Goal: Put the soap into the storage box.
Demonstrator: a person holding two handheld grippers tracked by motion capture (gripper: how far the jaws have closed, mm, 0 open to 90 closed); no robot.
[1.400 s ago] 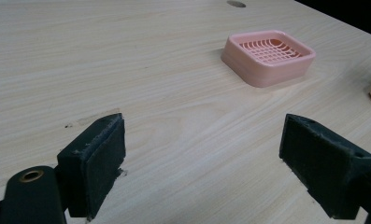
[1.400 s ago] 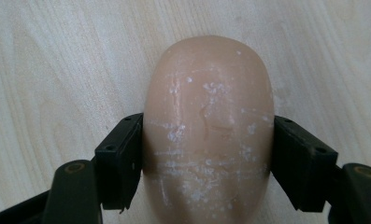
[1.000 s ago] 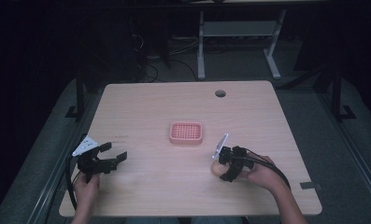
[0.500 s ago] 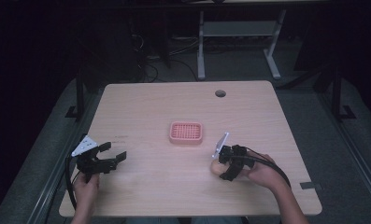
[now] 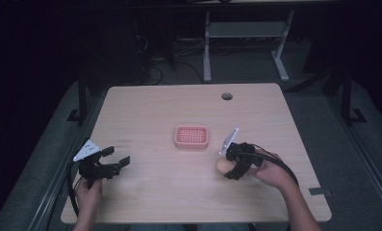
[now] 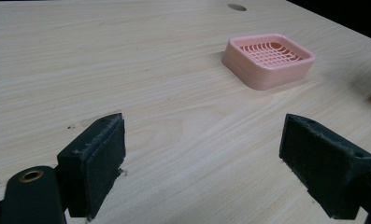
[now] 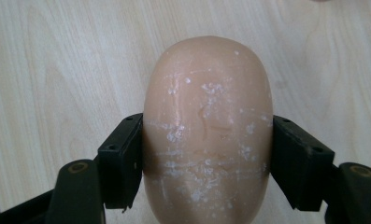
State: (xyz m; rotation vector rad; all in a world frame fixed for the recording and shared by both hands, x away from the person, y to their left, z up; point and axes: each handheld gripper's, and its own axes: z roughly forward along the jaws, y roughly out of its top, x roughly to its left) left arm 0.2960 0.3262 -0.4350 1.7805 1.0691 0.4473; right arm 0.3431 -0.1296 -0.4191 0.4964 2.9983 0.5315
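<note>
A pale peach oval bar of soap, scuffed with white marks, is clamped between the two black pads of my right gripper. In the high view this right gripper holds the soap just over the table, right of centre and a little nearer than the dish. A pink slotted soap dish sits at the table's middle with nothing in it. My left gripper is at the front left, open, pointing toward the dish. Between the spread jaws of the left gripper there is only bare wood.
The wooden table has a round cable hole near its far edge and a grey tape patch at the front right. A metal desk frame stands on the dark floor beyond.
My right gripper, with the soap in it, has shifted slightly toward the far side. The left gripper and the dish have stayed put.
</note>
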